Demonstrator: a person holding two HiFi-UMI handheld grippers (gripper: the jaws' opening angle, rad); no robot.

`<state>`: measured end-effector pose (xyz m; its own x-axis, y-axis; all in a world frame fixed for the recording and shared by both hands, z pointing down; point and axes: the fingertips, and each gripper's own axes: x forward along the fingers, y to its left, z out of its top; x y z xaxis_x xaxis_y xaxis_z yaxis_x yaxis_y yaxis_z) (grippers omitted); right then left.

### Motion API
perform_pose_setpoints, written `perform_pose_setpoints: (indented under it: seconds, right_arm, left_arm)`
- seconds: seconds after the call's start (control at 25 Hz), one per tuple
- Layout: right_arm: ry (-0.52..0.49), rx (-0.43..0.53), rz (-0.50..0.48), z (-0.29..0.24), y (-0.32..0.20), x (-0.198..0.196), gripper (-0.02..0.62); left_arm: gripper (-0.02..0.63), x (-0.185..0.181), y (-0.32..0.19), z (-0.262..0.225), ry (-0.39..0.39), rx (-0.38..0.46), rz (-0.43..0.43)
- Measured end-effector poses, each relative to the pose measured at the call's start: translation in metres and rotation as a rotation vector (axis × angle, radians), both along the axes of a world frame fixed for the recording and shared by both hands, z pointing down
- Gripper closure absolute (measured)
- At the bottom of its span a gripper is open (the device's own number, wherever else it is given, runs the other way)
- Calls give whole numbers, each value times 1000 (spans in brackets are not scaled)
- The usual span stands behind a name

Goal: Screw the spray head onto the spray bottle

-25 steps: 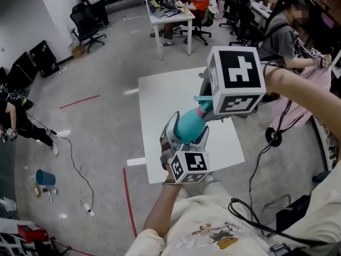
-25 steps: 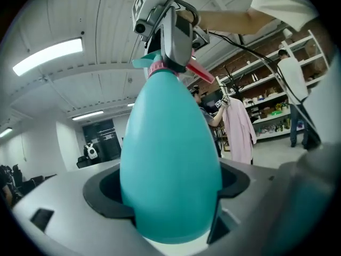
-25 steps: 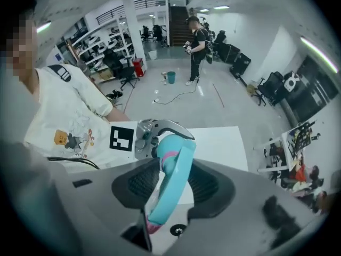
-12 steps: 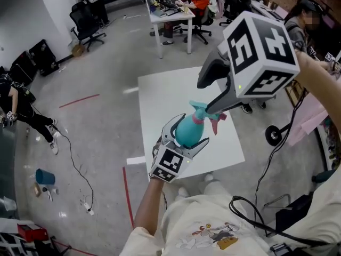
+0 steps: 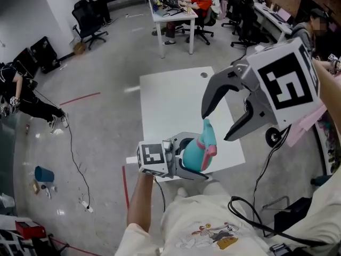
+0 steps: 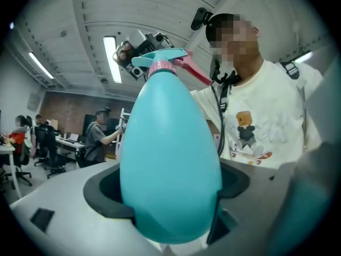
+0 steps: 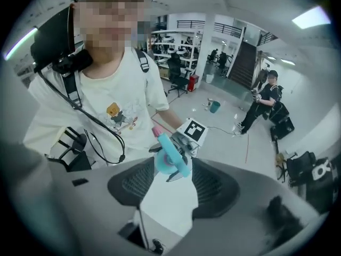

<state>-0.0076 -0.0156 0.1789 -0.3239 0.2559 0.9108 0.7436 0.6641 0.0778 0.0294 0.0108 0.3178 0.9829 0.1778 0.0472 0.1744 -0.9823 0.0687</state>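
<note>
Left tool [image 5: 198, 158] pinches bottle [image 5: 193, 154], steadying it above counter [image 5: 165, 105]; spray head [image 5: 208, 134] on neck. Right tool [image 5: 217, 126] spread, empty, poised to twist head.

Dressed in a cream short-sleeved T-shirt [image 5: 186, 225] with a small cartoon print [image 5: 205, 234] on the chest. Black shoulder straps [image 7: 143, 60] over it, thin black cables [image 6: 220, 95] down the front, a black camera [image 6: 201, 17] at the head. Grey-bodied left gripper [image 5: 198, 158] and right gripper [image 5: 217, 126], dark curved jaws, each bearing a white marker cube [image 5: 285, 84] printed with black squares.
</note>
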Motion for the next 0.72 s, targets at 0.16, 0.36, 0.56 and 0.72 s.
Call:
perform_pose_setpoints:
  seconds: [0.16,0.36,0.56,0.72]
  right_arm:
    - [23,7,-97,8,17,0,380]
    - [87,-23,-171,28,37,7,382]
    - [125,-23,-203,37,40,9,395]
    - [115,-33,-222,34,41,13,465]
  left_arm:
    - [160,7,22,-4,-50,-9,135]
    - [160,13,28,1,-66,-17,179]
    - [160,14,28,-2,-67,-3,180]
    - [160,16,27,-9,-66,-4,178]
